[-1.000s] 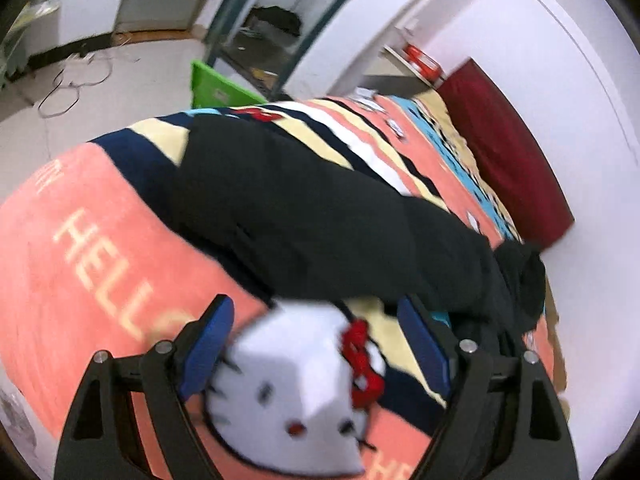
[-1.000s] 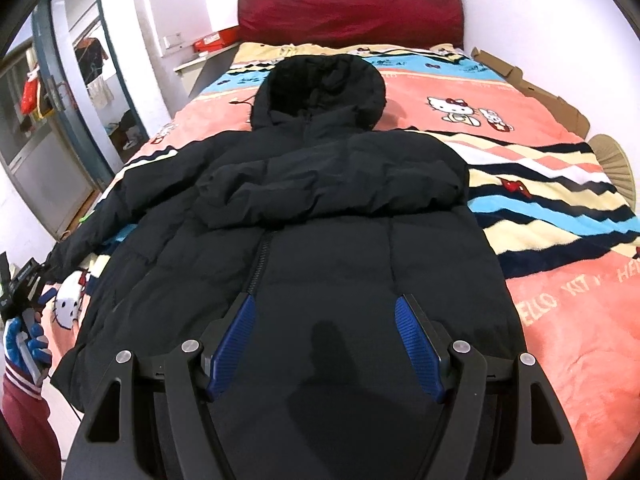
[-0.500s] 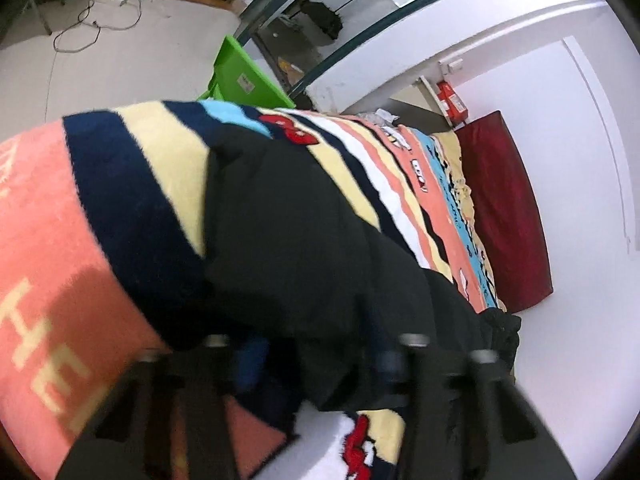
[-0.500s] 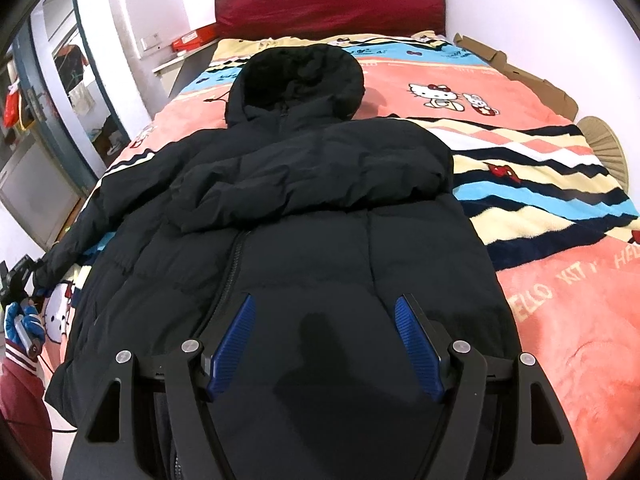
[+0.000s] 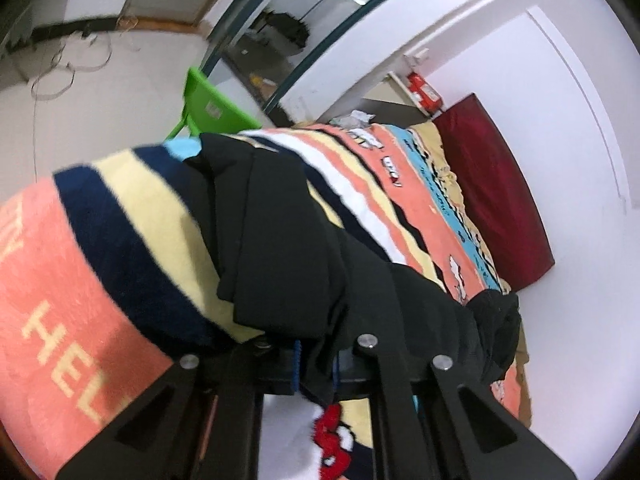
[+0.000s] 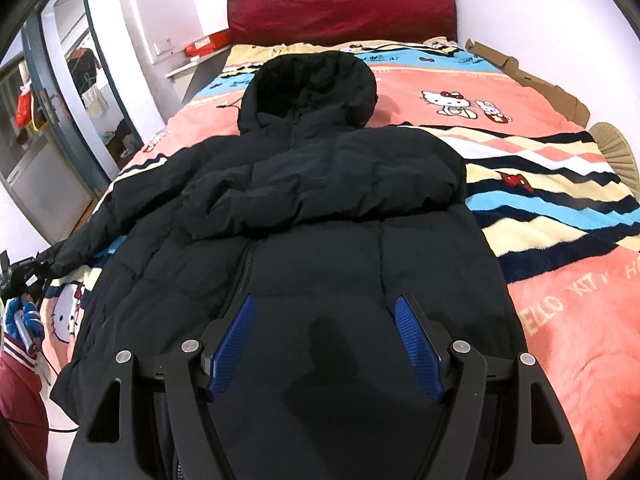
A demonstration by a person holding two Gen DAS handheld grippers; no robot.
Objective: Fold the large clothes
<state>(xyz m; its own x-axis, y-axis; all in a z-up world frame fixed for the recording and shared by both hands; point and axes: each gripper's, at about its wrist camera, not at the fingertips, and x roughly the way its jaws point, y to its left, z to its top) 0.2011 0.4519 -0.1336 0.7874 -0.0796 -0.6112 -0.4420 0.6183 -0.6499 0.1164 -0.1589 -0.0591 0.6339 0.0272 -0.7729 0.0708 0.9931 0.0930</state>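
Note:
A black hooded puffer jacket (image 6: 320, 200) lies front-up on the bed, hood (image 6: 316, 84) toward the headboard. Its right-hand sleeve is folded across the chest. The other sleeve (image 6: 80, 240) stretches to the bed's left edge, where my left gripper (image 6: 24, 272) holds its end. In the left wrist view the left gripper (image 5: 316, 356) is shut on the black sleeve (image 5: 280, 240), with cloth bunched between the pads. My right gripper (image 6: 326, 340) hovers open over the jacket's lower front, nothing between its blue pads (image 6: 234, 344).
A striped pink cartoon-cat blanket (image 6: 560, 280) covers the bed. The red headboard (image 6: 340, 12) stands against the far wall. Cardboard (image 6: 532, 80) lies along the right side. A green chair (image 5: 212, 108) stands on the floor left of the bed. A person's blue-gloved hand (image 6: 20, 316) works the left gripper.
My left gripper went from open over the blanket to shut on the sleeve end and has lifted it slightly. The right gripper stays open over the jacket.

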